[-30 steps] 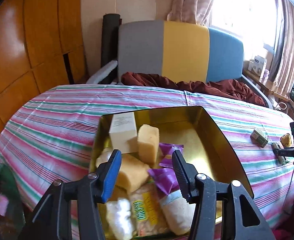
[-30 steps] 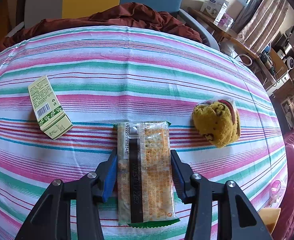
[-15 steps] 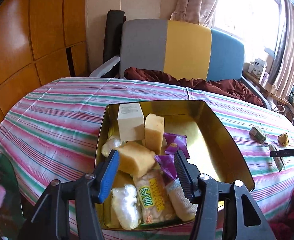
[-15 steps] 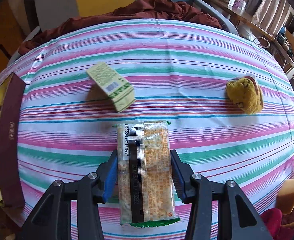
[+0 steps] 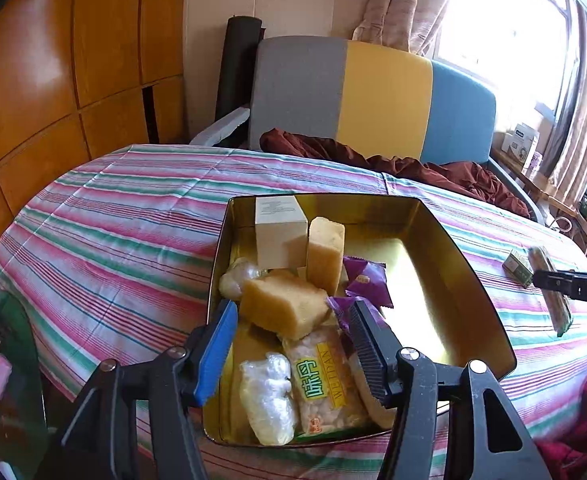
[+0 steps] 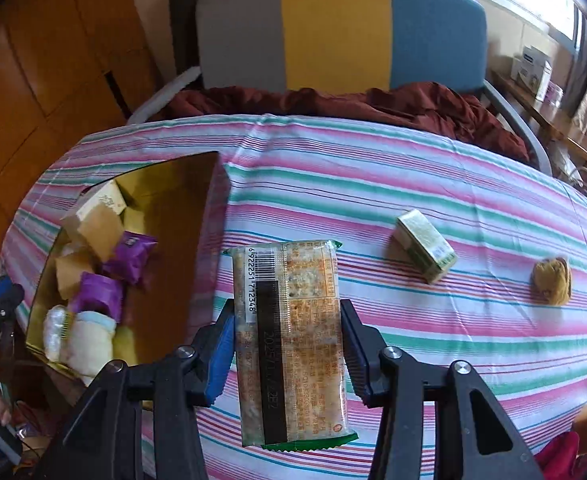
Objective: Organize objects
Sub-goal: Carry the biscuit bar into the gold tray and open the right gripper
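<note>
Cracker packet [image 6: 289, 340] clamped lengthwise by right gripper [image 6: 287, 354], carried above striped cloth right of gold tin [image 5: 469, 280], likely for dropping in; left gripper [image 5: 293, 344] part-open, empty, over tin's near snacks

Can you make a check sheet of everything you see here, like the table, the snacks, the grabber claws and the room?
Surface: striped tablecloth over a table.
Job's things: gold tin holding a white box, sponge-like blocks and purple packets; cracker packet lifted off the cloth; green carton and yellow fuzzy thing lying apart on the cloth.
Clutter: dark red blanket.
Grippers: left gripper over the tin, open, holding nothing, jaws just been opening; right gripper clamped on the cracker packet.
Cables: nothing clearly seen.
Surroundings: grey, yellow and blue sofa, wooden panels, bright window, curtains.
</note>
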Available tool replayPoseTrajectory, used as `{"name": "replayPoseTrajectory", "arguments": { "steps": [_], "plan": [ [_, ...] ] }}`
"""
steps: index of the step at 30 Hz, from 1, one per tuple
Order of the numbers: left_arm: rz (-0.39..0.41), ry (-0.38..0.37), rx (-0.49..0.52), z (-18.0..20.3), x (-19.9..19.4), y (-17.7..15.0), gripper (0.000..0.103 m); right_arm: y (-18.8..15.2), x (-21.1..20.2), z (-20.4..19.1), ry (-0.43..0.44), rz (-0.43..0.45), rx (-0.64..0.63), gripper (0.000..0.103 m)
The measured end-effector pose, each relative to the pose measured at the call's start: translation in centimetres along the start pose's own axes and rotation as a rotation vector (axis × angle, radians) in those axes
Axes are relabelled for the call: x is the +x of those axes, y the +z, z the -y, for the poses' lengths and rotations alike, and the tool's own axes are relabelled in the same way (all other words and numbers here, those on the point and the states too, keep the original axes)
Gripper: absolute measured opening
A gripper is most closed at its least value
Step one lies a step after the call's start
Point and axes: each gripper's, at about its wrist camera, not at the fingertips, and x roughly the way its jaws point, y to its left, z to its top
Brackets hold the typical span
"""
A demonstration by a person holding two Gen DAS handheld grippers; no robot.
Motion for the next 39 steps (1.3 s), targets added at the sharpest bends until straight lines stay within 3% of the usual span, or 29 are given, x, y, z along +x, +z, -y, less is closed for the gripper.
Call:
{"name": "replayPoseTrajectory", "arguments": {
  "steps": [7, 12, 21, 25, 27, 30, 39],
  "plan": [
    [-0.006, -0.005, -0.039, -1.3, 0.0, -0.5, 0.063, 0.6, 0.5, -7.4, 0.11, 0.011, -0.114, 0.049],
    [-0.002, 0.001, -0.063, -2.4, 0.0, -0.7, 0.065, 0.8, 2.6, -11.6, 0.135, -0.012, -0.176, 0.049],
    [-0.014, 0.009, -0.109, -4.2, 0.4, -1.1, 0.066, 0.1, 8.4, -13.9, 0.074, -0.131, -0.18, 0.049],
    [-0.017, 0.008, -0.112, -4.4, 0.5, -1.2, 0.067, -1.1, 9.5, -14.1, 0.072, -0.162, -0.201, 0.055],
    [-0.02, 0.009, -0.112, -4.3, 0.5, -1.3, 0.067, -1.5, 9.5, -14.0, 0.077, -0.154, -0.198, 0.06],
    [-0.021, 0.009, -0.107, -4.2, 0.5, -1.3, 0.068, -1.6, 9.1, -13.9, 0.082, -0.12, -0.195, 0.087],
    [-0.011, 0.019, -0.103, -4.0, 0.1, -1.3, 0.073, -1.6, 4.3, -14.4, 0.132, 0.072, -0.226, 0.089]
  ]
}}
